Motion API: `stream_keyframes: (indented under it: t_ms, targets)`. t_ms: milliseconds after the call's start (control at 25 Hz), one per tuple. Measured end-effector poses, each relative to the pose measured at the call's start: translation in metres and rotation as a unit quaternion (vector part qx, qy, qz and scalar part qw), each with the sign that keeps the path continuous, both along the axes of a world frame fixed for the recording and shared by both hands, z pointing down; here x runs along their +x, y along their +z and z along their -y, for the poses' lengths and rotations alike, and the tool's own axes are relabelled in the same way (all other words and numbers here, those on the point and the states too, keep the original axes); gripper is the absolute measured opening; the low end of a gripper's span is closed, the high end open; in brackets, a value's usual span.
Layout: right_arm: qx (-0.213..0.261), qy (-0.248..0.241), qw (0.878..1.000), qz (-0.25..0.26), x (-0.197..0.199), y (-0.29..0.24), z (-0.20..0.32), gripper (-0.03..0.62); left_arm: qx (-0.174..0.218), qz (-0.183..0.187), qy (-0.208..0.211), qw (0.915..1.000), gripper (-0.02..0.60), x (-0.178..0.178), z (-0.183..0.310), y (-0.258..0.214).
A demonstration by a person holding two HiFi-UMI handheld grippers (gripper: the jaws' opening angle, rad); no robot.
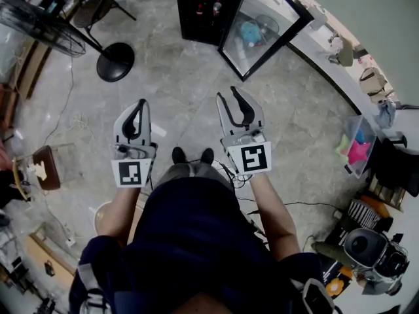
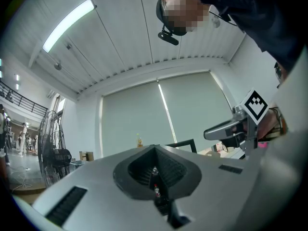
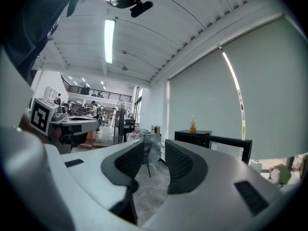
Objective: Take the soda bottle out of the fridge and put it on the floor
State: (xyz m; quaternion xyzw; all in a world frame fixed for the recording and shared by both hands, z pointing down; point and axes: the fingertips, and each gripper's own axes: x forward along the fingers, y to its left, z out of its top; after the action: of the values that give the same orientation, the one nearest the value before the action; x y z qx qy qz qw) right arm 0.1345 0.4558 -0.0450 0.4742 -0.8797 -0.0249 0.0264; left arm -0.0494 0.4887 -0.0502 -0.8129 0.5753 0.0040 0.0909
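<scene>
Holding the right claw out level, with the jaws a little way apart and nothing between them. Holding the left claw beside it, with the jaws pressed together and empty. Pointing both over the grey floor toward the black fridge with the open glass door. Seeing a yellow bottle upright on top of the fridge, well apart from both claws.
</scene>
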Motion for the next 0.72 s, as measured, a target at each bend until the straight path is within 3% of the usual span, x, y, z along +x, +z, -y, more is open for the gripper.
stream_keyframes:
  t_ms: [280,720]
  targets:
    - [-0.003,-0.035,0.999,0.003,0.008,0.001,0.014,0.275,-0.006,0.008,-0.007,0.9999,0.021,0.015,0.011,0.002]
    - [0.015,-0.07,0.997,-0.008,0.032,0.004,0.048,0.287,-0.008,0.002,-0.037,0.9993,0.021,0.033,0.024,-0.002]
